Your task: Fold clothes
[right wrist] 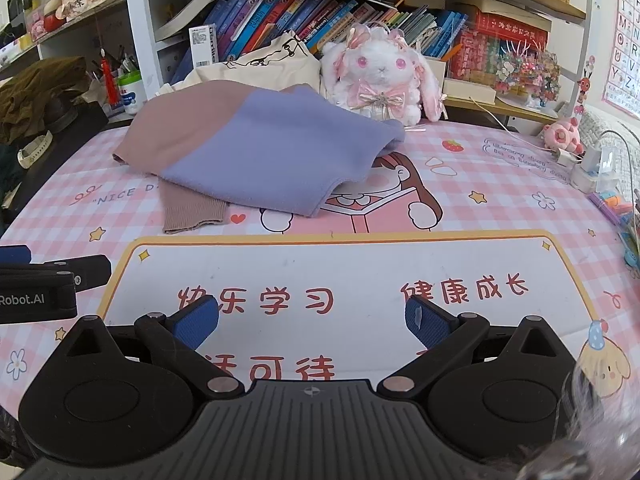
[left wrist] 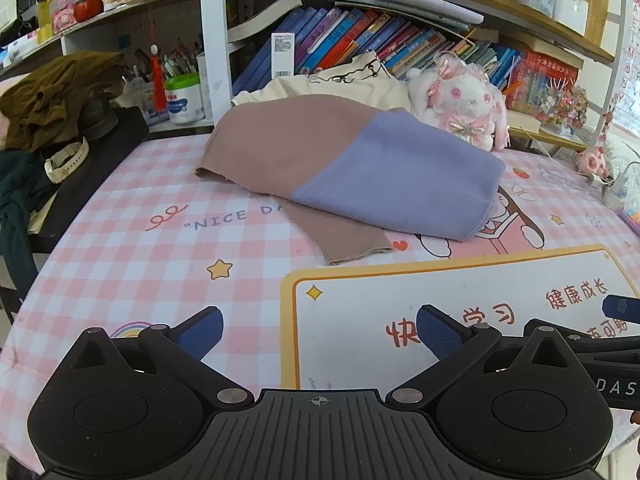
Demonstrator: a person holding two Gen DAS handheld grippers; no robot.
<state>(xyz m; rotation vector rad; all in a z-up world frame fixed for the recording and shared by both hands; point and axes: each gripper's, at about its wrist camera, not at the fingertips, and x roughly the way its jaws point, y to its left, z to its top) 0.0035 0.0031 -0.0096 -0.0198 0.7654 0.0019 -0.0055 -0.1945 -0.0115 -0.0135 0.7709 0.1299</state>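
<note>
A brown and lavender sweater (left wrist: pixel 352 164) lies partly folded on the pink checked desk mat (left wrist: pixel 132 248), with a brown sleeve cuff (left wrist: pixel 352 250) sticking out toward me. It also shows in the right wrist view (right wrist: pixel 260 148). My left gripper (left wrist: pixel 320 334) is open and empty, low over the mat, well short of the sweater. My right gripper (right wrist: pixel 312 322) is open and empty over the white panel with red characters (right wrist: pixel 332 276). Each gripper shows at the edge of the other's view: the right gripper (left wrist: pixel 620 308), the left gripper (right wrist: pixel 52 280).
A white plush rabbit (right wrist: pixel 380 76) and a cream bag (right wrist: pixel 260 64) stand behind the sweater before a bookshelf (right wrist: pixel 320 12). Olive clothing (left wrist: pixel 52 96) and a watch (left wrist: pixel 66 160) lie at left. A small pink toy (right wrist: pixel 562 136) and charger cables (right wrist: pixel 592 160) sit at right.
</note>
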